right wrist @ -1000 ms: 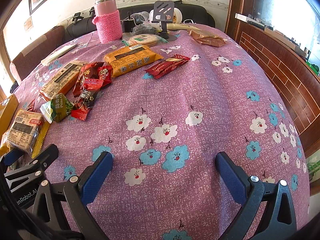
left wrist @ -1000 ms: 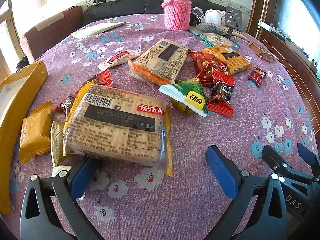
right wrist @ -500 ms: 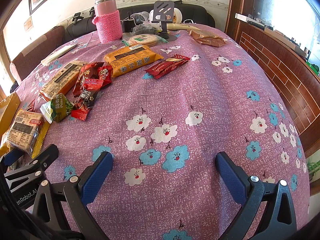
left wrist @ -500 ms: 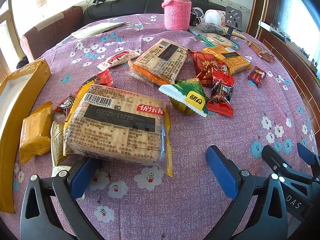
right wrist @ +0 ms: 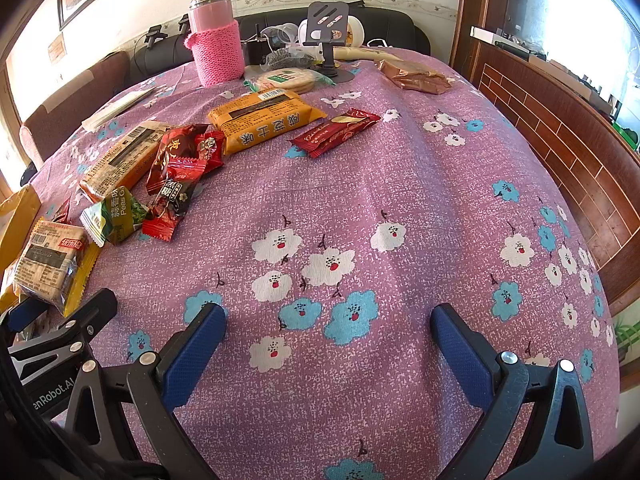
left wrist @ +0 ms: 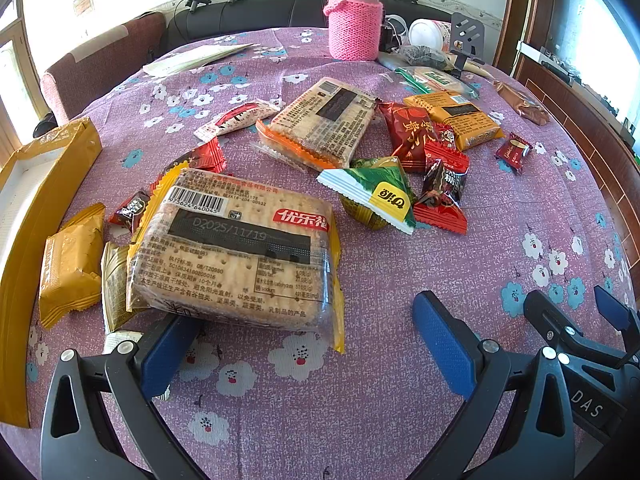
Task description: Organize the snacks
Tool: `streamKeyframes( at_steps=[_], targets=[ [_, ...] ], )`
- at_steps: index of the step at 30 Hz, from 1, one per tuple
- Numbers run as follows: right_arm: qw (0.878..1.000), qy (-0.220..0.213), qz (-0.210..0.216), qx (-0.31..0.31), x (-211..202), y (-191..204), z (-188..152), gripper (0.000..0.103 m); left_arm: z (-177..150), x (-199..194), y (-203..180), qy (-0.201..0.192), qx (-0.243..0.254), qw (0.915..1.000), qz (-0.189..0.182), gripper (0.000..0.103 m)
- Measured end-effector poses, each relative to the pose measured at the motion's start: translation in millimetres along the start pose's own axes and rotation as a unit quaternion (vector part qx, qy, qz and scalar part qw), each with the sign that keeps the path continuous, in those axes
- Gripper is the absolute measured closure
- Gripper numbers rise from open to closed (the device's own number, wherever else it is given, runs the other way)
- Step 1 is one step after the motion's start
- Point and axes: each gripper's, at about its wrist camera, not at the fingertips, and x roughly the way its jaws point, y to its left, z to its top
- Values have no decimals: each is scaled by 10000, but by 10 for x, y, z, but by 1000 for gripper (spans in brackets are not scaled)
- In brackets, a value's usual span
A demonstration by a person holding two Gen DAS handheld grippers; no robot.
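Meanwhile yellow box [left wrist: 48, 184] has shifted slightly; claws unmoved.

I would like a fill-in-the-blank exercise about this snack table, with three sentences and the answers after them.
1. The flask at the far side of the table wears a knitted sleeve of ____ colour.
2. Both the left gripper and the right gripper have their jaws ____, holding nothing.
3. The big cracker pack lies just in front of the ____ gripper.

Missing words: pink; open; left
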Motion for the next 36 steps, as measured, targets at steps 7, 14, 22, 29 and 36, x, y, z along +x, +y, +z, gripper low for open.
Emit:
streamKeyframes(
  at_steps=[7, 14, 22, 29, 36],
  targets=[
    [10000, -1, 0, 0, -2, 1, -3, 0, -1, -1, 1, 0, 1, 10000, -1, 0],
    [10000, -1, 0, 1, -2, 2, 1, 0, 0, 0, 0, 0, 0, 10000, 0, 0],
    [10000, -1, -5, -4, -6, 0, 5, 0, -1, -1, -1, 0, 0, 10000, 0, 0],
    [10000, -5, 29, -1, -5, 4, -18, 0, -1, 0, 0, 1, -13, 10000, 9, 0],
    [10000, -6, 29, -8, -13, -3, -8, 0, 8, 5, 0, 119, -40, 9999, 33, 0]
  ],
)
